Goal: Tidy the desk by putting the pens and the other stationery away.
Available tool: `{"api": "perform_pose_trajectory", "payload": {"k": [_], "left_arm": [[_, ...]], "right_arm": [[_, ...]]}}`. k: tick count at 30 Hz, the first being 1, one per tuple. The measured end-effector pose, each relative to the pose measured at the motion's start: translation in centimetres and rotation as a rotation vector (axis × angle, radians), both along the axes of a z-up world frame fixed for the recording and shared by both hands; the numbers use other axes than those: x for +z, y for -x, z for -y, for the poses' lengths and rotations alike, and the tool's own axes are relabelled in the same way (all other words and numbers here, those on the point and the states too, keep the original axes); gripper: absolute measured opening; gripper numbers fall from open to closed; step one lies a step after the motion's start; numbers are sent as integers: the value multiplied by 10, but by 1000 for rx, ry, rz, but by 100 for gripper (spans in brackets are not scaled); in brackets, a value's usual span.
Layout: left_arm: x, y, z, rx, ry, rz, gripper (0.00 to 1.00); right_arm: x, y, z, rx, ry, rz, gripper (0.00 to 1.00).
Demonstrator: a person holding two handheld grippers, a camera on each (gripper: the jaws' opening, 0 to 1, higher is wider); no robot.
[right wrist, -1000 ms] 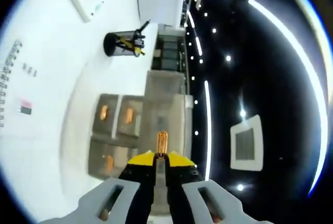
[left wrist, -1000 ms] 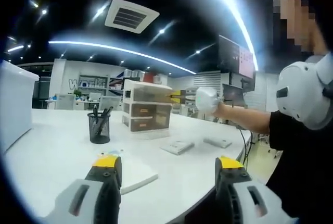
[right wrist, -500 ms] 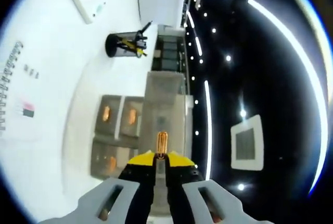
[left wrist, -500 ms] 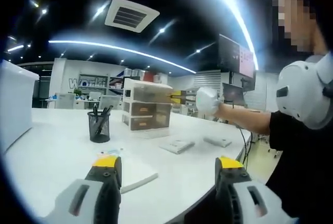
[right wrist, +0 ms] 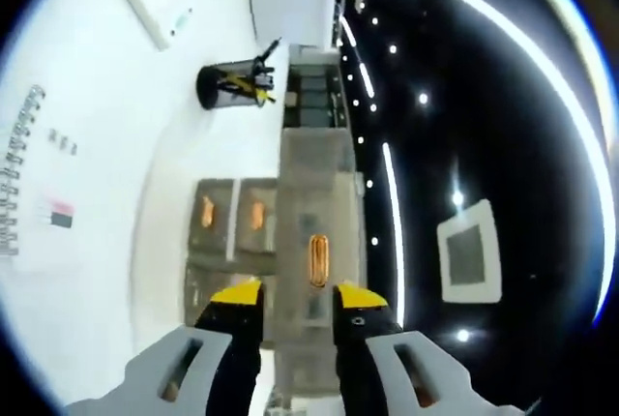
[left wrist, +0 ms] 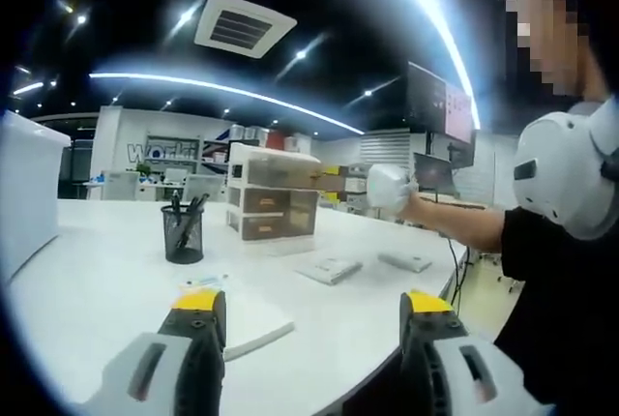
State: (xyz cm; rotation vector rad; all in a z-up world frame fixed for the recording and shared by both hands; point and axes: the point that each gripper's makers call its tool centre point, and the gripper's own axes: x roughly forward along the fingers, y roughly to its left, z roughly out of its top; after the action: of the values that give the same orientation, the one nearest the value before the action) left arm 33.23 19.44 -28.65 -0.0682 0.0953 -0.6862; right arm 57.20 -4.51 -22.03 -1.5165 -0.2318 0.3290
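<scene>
The right gripper (right wrist: 290, 298) has its yellow-tipped fingers spread apart, grasping nothing. A small orange capsule-shaped item (right wrist: 318, 260) lies just ahead of them on the top of a translucent drawer unit (right wrist: 314, 193), which stands on the white table (right wrist: 97, 184). To finish this step well, back the gripper straight away from the unit without nudging the item. A black mesh pen cup (right wrist: 230, 84) holding pens stands beyond the drawers. The left gripper (left wrist: 309, 324) hovers above the table edge, fingers wide apart and empty, near a white notepad (left wrist: 253, 324).
</scene>
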Motion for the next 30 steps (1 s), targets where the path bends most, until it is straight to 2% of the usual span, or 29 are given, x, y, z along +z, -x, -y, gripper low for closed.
{"api": "perform_pose_trajectory", "payload": {"k": [2, 13, 19, 24, 30], "left_arm": [[0, 0, 0, 0, 0, -1, 73], [-3, -2, 1, 2, -6, -10, 73], [-2, -3, 3, 2, -11, -12, 73], [0, -3, 6, -2, -21, -10, 73], [2, -3, 7, 2, -26, -6, 73]], "right_arm": [[-1, 2, 2, 3, -37, -18, 31], [-14, 26, 17, 15, -351, -223, 43], [-20, 49, 25, 34, -543, -342, 46], [-20, 66, 35, 62, -713, -440, 54], [-28, 88, 45, 67, -808, -503, 59]]}}
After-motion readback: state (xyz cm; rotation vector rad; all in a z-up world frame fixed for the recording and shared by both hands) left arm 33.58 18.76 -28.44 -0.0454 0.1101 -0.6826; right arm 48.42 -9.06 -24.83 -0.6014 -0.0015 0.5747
